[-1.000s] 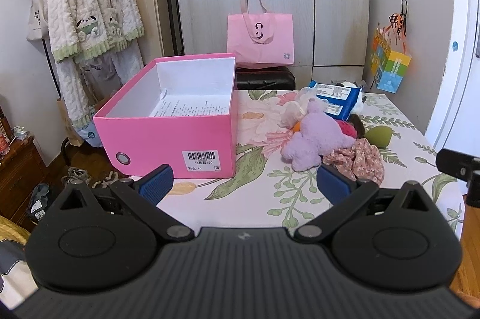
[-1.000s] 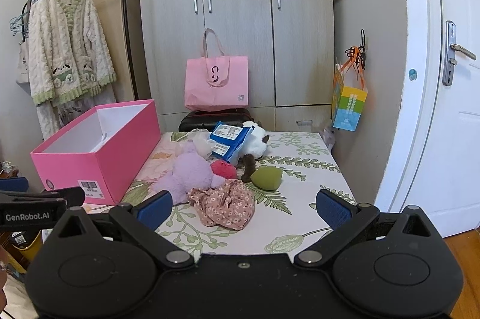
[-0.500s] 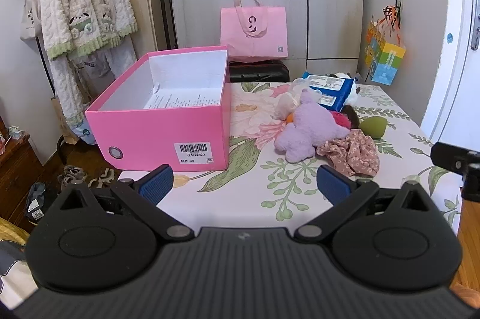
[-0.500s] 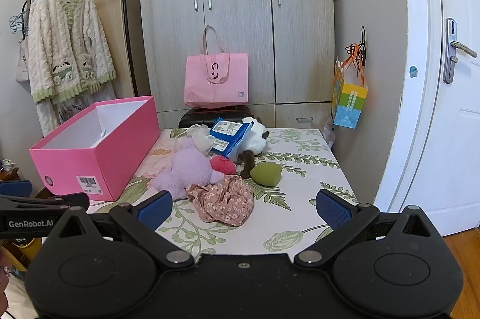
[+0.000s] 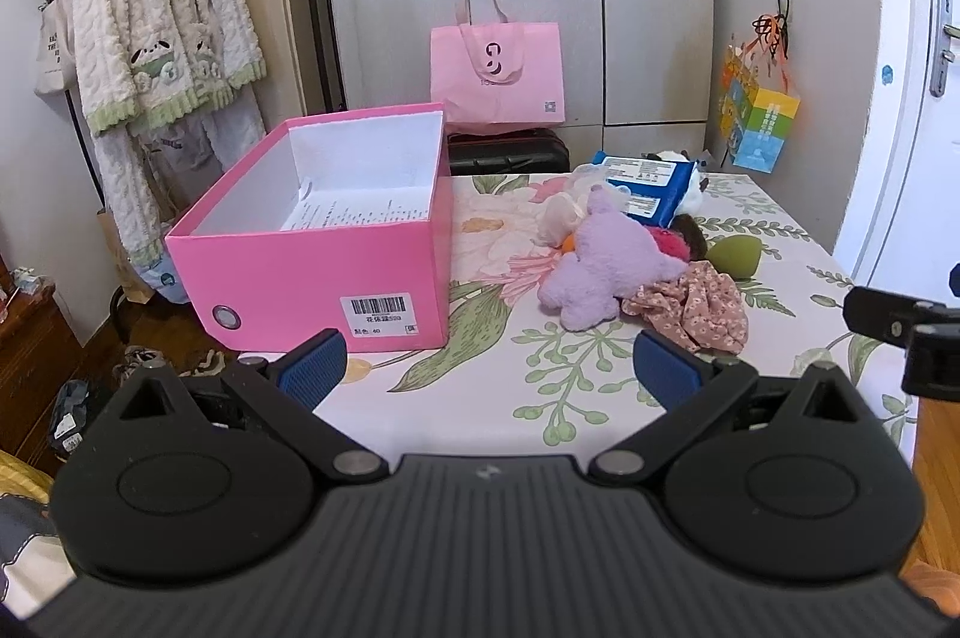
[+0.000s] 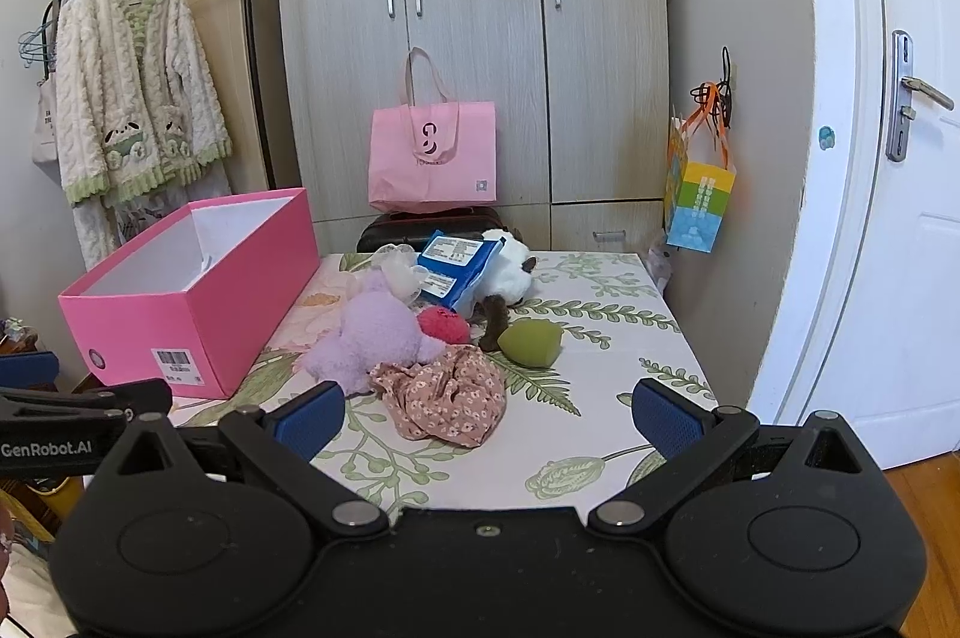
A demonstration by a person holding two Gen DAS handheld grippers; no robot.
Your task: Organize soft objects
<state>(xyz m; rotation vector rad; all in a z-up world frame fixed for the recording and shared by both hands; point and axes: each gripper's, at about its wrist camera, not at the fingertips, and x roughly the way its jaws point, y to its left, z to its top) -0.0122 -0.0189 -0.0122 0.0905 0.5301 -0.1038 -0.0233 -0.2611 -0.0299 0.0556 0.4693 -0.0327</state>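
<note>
A pink box is sitting open on the flowery worktop, with a printed paper lying inside it. Just beside the box, a pile of soft things is waiting: a purple plush toy is lying nearest the box, a flowery cloth is touching the toy on the side away from the box, and a green sponge, a red fuzzy ball, a blue packet and a white plush are sitting farther from the box. The left tool is hanging over the worktop edge near the box, its fingers wide apart and holding nothing. The right tool is hanging near the flowery cloth, fingers wide apart too.
</note>
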